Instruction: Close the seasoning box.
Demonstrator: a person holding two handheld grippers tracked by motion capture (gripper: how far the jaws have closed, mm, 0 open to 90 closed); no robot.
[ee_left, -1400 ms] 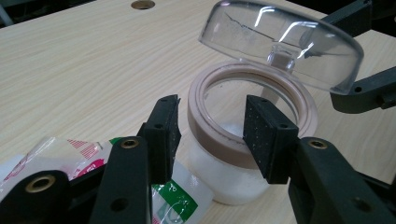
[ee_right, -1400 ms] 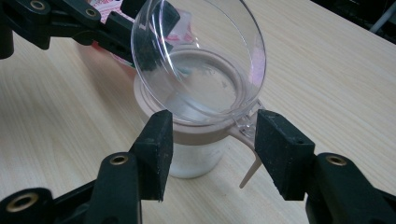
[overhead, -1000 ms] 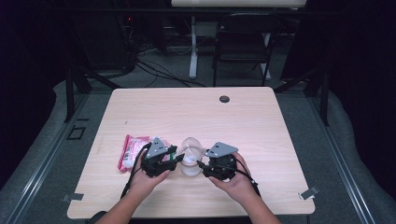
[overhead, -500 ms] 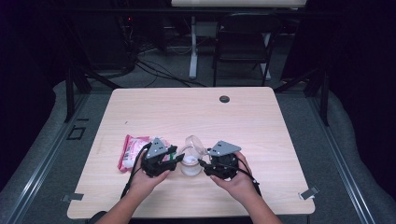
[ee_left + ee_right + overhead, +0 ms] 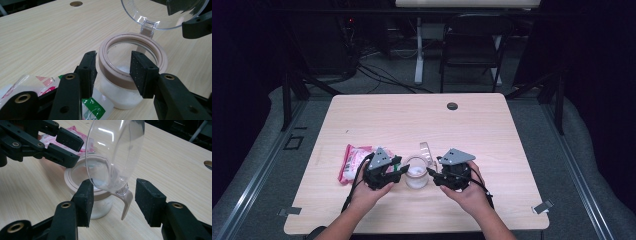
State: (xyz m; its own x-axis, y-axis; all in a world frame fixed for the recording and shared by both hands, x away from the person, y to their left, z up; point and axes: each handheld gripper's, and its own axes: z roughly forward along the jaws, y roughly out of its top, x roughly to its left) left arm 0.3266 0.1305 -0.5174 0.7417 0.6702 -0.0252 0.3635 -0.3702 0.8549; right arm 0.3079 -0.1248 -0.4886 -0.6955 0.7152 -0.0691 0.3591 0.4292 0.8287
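Pale wood-grain table (image 5: 492, 140) under the high camera, dark floor and a black folding chair (image 5: 472, 45) behind it at the top of the frame. Left gripper (image 5: 113, 71): jaws part-open and set around the beige collar of a small clear jar (image 5: 125, 75), one pad at each side of the rim; in the left gripper view the right-hand pad lies against the collar, the left-hand pad sits just beside it, so firm contact cannot be told for certain. Jar stands upright on the table, lower centre of the high view (image 5: 416, 172), with white powder in its bottom. Its clear domed lid (image 5: 115, 152) is swung up and tilted on a hinge at the collar, with a beige latch tab (image 5: 126, 202) hanging below the hinge. Right gripper (image 5: 115, 200): jaws apart, the lid's lower edge and the tab between them; the left pad is close against the lid and collar, the right pad stands off with a visible gap, so no grip. In the high view the two grippers flank the jar, left gripper (image 5: 398, 170) at its left, right gripper (image 5: 433, 174) at its right, each in one of the person's hands coming up from the bottom edge. Pink-and-white plastic packet (image 5: 352, 160) lies flat left of the left gripper, touching or just beside the jar base in the left gripper view (image 5: 40, 82). Round black grommet hole (image 5: 452, 106) in the table's far edge, well apart from the work.
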